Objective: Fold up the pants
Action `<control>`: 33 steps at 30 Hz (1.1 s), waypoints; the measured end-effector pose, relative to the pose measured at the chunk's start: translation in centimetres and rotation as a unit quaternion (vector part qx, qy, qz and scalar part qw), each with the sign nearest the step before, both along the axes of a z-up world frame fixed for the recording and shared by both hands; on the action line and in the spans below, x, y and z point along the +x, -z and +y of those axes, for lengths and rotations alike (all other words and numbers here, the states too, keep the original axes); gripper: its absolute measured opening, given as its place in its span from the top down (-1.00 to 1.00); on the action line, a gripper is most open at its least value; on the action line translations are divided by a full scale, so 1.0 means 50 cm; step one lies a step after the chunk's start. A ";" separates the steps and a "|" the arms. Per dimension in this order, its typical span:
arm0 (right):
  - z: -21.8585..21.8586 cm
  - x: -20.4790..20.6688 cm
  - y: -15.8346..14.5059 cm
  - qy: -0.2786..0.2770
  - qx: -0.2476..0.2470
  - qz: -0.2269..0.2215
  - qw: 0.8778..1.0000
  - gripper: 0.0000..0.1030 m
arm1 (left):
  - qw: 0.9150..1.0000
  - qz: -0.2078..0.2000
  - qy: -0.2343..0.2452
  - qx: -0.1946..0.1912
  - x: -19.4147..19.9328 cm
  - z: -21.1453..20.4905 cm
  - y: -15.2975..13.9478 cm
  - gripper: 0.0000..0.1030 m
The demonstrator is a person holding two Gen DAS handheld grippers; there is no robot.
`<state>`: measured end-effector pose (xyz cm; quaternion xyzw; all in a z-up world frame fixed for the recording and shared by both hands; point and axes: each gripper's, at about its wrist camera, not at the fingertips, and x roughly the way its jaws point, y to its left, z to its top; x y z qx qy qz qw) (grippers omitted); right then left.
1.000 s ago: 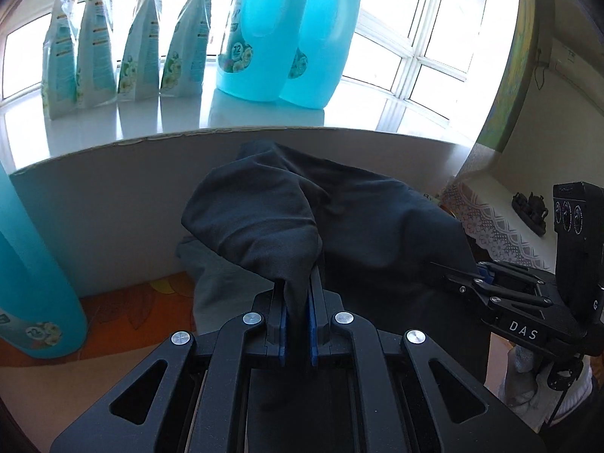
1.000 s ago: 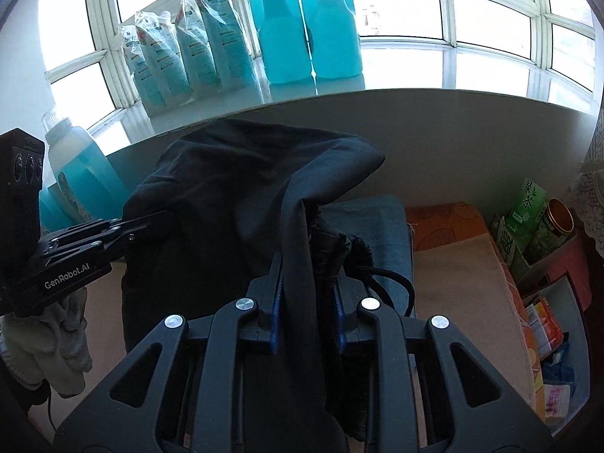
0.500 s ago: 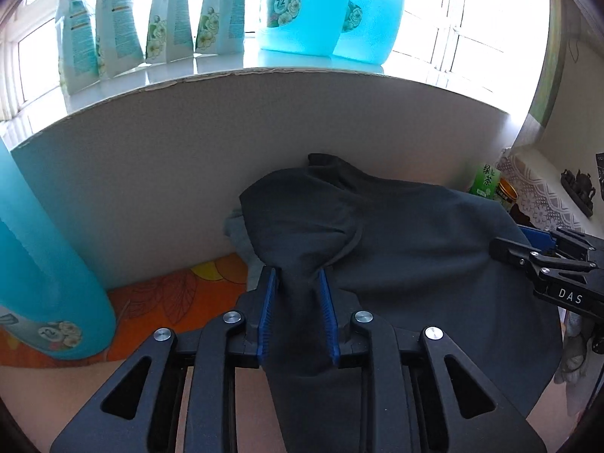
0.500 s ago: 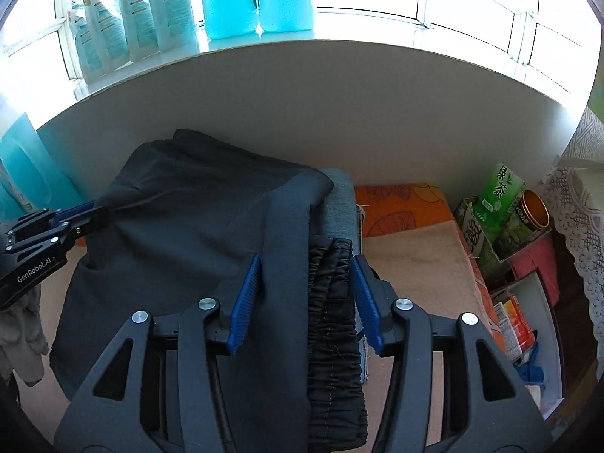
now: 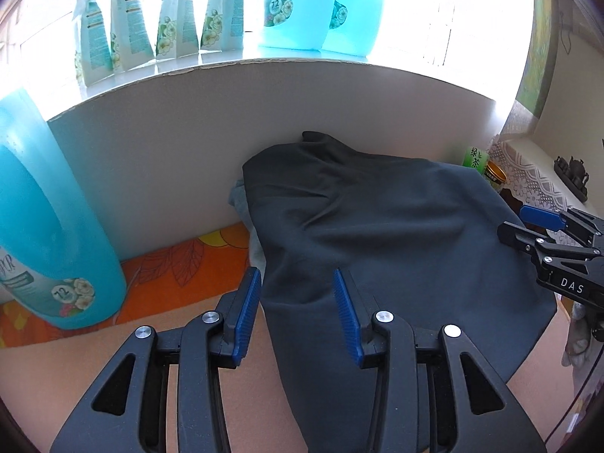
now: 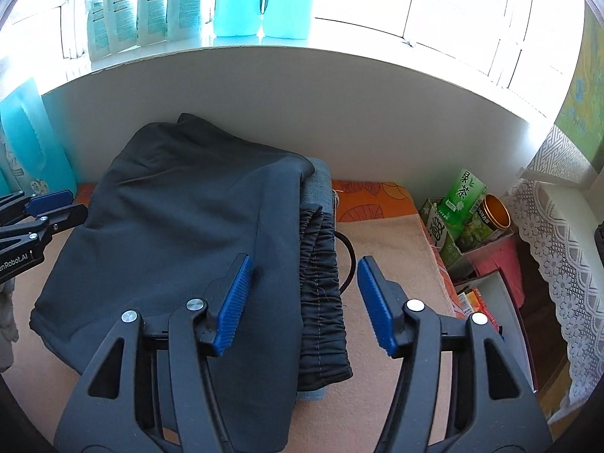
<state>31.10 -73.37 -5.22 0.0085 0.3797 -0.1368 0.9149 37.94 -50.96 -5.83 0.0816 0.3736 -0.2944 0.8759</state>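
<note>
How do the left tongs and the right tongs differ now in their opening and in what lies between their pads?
The left tongs stand less wide than the right tongs. Between the left pads lies one smooth layer of the dark pants; between the right pads lie the folded edge and the gathered waistband. Shared: both have just been opening, neither pad pair presses the cloth, and the pants rest on the table.
</note>
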 end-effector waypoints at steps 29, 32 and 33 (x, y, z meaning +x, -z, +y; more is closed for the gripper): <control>0.240 -0.381 -0.100 -0.012 0.022 -0.099 0.995 -0.46 | 0.995 -0.044 0.062 -0.058 -0.341 0.148 -0.139 -0.09; 0.263 -0.416 -0.104 -0.012 0.029 -0.105 0.994 -0.46 | 0.995 -0.040 0.066 -0.070 -0.371 0.174 -0.147 -0.09; 0.270 -0.426 -0.106 -0.013 0.030 -0.107 0.994 -0.46 | 0.994 -0.041 0.067 -0.072 -0.382 0.183 -0.150 -0.09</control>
